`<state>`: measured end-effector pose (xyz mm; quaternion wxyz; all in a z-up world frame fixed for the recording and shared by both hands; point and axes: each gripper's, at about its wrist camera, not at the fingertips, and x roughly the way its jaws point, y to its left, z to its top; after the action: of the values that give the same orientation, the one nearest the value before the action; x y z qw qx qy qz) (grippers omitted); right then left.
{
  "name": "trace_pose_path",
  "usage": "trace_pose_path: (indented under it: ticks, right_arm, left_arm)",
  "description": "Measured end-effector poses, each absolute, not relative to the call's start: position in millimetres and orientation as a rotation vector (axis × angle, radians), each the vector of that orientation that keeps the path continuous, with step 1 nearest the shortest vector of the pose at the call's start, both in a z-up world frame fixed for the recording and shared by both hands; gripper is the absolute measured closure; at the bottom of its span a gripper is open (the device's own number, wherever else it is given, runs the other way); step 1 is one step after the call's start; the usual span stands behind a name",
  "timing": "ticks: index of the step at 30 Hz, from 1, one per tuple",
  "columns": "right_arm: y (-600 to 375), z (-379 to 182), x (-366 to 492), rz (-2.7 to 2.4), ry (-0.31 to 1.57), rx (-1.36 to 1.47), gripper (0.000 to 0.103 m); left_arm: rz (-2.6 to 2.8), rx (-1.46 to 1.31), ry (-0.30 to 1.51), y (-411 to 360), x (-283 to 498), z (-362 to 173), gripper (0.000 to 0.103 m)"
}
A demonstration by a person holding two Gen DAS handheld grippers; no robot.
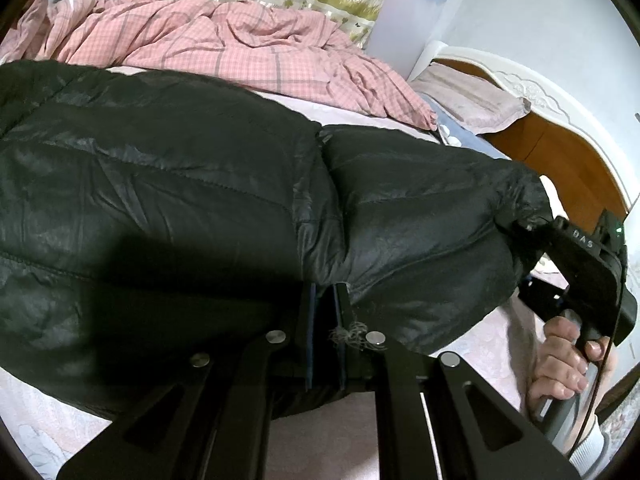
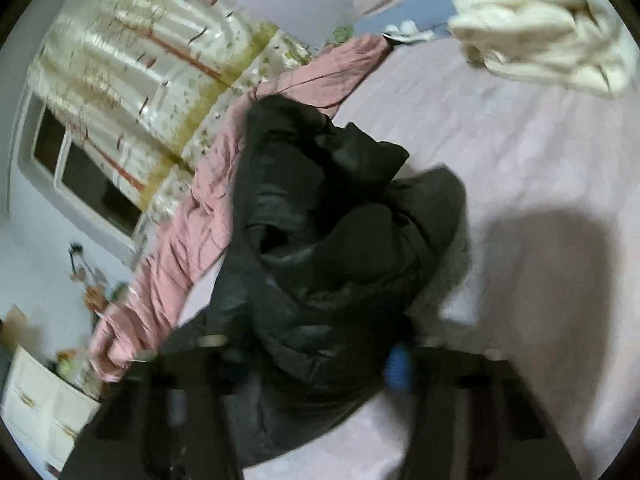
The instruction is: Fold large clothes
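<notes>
Here's the black puffer jacket (image 1: 180,184) stretched wide across the bed (image 1: 472,348), its quilted shell lying on the pale pink sheet. The left hand-held gripper (image 1: 325,300) has its two fingers pressed close together on the jacket's near hem, pinching a fold of the shiny fabric between the blue pads. Over on the far side, the right hand-held gripper (image 1: 520,228) bites into the end of the jacket, where the fabric bunches up against it, and the person's right hand (image 1: 568,360) wraps the handle below.

Switch to the right wrist view, and it's blurry, but the jacket (image 2: 320,248) bulges up in a crumpled heap right between the fingers of the right hand-held gripper (image 2: 316,364), gripped there. A pink checked quilt (image 1: 208,40) lies rumpled beyond the jacket, touching its far edge. A cream garment (image 2: 540,28) sits bundled well apart on the sheet. No containers on the bed that I can make out.
</notes>
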<state>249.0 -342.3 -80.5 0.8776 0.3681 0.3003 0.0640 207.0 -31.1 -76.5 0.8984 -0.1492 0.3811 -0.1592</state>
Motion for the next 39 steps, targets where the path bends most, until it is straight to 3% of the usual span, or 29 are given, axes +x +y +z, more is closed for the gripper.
trace_pose_path:
  ticks: [3, 5, 7, 9, 11, 12, 17, 21, 22, 24, 27, 34, 38, 39]
  right_arm:
    - [-339.8, -56.8, 234.2, 0.132, 0.58, 0.655, 0.075]
    - [-343.1, -43.2, 229.9, 0.124, 0.573, 0.605, 0.075]
    - [-353.1, -32.3, 226.7, 0.107, 0.574, 0.561, 0.075]
    - [-360.4, -19.3, 232.1, 0.097, 0.611, 0.448, 0.075]
    - [-361.7, -9.3, 240.6, 0.097, 0.649, 0.327, 0.075]
    - [-363.6, -3.9, 242.0, 0.081, 0.637, 0.3, 0.075]
    - [-376.2, 20.3, 227.0, -0.007, 0.547, 0.257, 0.075]
    - [-383.4, 30.4, 213.7, -0.042, 0.527, 0.208, 0.075]
    - [-383.2, 33.2, 211.5, -0.062, 0.52, 0.199, 0.075]
    - [-381.0, 41.8, 206.9, -0.101, 0.498, 0.194, 0.075]
    - [-359.1, 61.5, 192.3, -0.073, 0.429, 0.195, 0.075]
    - [-250.9, 96.0, 145.0, 0.228, 0.274, -0.033, 0.073]
    - [-197.5, 73.1, 140.6, 0.368, 0.32, -0.095, 0.072]
    - [-178.7, 59.8, 141.0, 0.36, 0.333, -0.152, 0.072]
  left_arm:
    - [-0.337, -0.337, 0.733, -21.9, 191.5, -63.0, 0.08]
    - [-0.298, -0.337, 0.678, -10.2, 176.5, -47.4, 0.08]
    - [-0.263, -0.343, 0.61, 9.1, 163.2, -27.2, 0.069]
    - [-0.186, -0.345, 0.543, 35.0, 154.8, -4.7, 0.034]
    - [-0.095, -0.343, 0.535, 60.6, 155.4, 7.0, 0.02]
    - [-0.058, -0.34, 0.564, 71.4, 160.0, 7.3, 0.019]
    - [0.033, -0.526, 0.765, 119.5, 179.7, -44.0, 0.019]
    - [-0.088, -0.629, 0.852, 102.5, 184.0, -74.3, 0.024]
    - [-0.093, -0.583, 0.842, 93.6, 184.6, -71.9, 0.028]
    - [-0.138, -0.526, 0.834, 74.9, 188.6, -65.1, 0.063]
    - [-0.138, -0.468, 0.818, 60.8, 193.2, -53.9, 0.082]
    - [-0.268, -0.475, 0.787, 25.0, 166.1, -39.8, 0.084]
    - [-0.244, -0.448, 0.796, 25.2, 175.8, -41.8, 0.082]
    - [-0.251, -0.473, 0.798, 31.1, 179.3, -39.9, 0.077]
